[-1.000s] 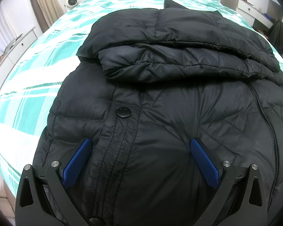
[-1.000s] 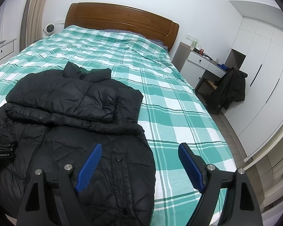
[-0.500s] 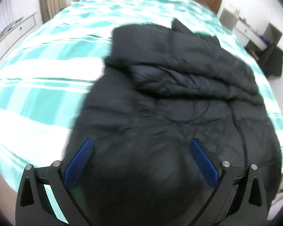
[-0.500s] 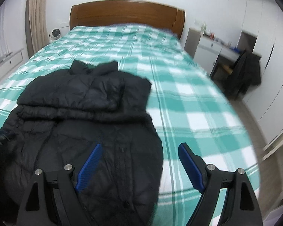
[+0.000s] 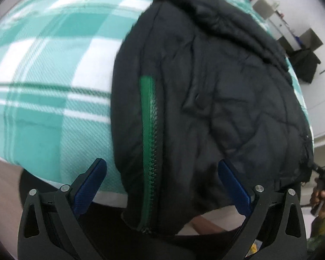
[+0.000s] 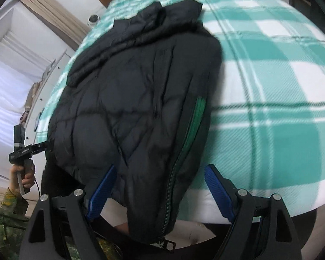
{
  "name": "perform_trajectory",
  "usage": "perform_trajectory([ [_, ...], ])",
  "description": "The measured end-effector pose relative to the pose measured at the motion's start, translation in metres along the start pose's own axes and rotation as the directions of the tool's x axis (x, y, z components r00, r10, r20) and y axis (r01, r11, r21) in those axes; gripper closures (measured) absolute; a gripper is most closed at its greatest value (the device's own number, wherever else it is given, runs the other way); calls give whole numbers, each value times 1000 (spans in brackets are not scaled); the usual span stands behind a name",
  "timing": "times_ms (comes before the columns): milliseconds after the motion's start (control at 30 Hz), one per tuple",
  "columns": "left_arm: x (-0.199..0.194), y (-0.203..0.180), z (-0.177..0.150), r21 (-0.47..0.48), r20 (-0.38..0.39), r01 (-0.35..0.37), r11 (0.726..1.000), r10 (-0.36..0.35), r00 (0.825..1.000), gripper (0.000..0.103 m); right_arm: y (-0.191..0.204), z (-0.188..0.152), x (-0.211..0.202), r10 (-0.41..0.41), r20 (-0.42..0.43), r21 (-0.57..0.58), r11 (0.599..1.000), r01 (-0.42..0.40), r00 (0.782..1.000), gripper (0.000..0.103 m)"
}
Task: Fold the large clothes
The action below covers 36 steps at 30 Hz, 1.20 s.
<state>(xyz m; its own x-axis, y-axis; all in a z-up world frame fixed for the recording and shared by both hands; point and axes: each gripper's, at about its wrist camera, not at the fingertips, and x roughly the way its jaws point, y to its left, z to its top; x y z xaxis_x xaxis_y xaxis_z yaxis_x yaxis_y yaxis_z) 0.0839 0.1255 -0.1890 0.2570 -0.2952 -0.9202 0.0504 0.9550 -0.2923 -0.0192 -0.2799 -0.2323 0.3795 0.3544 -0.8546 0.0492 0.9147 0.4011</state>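
One black jacket, puffy and quilted, lies on the checked bed. Its collar end is up at twelve o'clock, and its hem droops over the near edge at six. A green zipper runs along the exposed front edge.

Here's the danger as I read it. That shell looks slick and the hem is already hanging off the mattress, so one careless tug could send the whole thing sliding to the floor. A shallow bite might catch only the top layer and let the fold open up. Uneven lifting would skew the bundle piled toward twelve o'clock.

The left gripper has its jaws spread wide, with the zipper edge lying between them and nothing pinched. The right gripper is just as wide, straddling the hem and gripping nothing. From the right view, the left tool sits at nine o'clock with its tips against the jacket's side edge. Both views are blurred, so I can't tell whether the pads actually touch the fabric.
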Motion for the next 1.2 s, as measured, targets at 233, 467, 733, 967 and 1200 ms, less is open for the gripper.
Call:
perform_trajectory([
  [233,4,-9,-16,2,-64,26,1000,-26,998,62,7,-2,2,36,-49,5,999,-36,998,78],
  [467,-38,-26,-23,0,13,115,993,-115,993,87,27,11,-37,122,24,-33,992,-121,992,83],
  [733,-76,-10,-54,-100,-11,279,955,-281,960,88,17,-7,-71,212,9,15,977,-212,977,85],
  [967,-170,-6,-32,-130,224,495,859,-461,859,89,31,20,-152,433,205,-23,898,-438,878,86],
  [1200,-175,-41,98,18,320,391,920,-375,870,88,20,133,-135,414,341,-80,908,-412,844,86],
])
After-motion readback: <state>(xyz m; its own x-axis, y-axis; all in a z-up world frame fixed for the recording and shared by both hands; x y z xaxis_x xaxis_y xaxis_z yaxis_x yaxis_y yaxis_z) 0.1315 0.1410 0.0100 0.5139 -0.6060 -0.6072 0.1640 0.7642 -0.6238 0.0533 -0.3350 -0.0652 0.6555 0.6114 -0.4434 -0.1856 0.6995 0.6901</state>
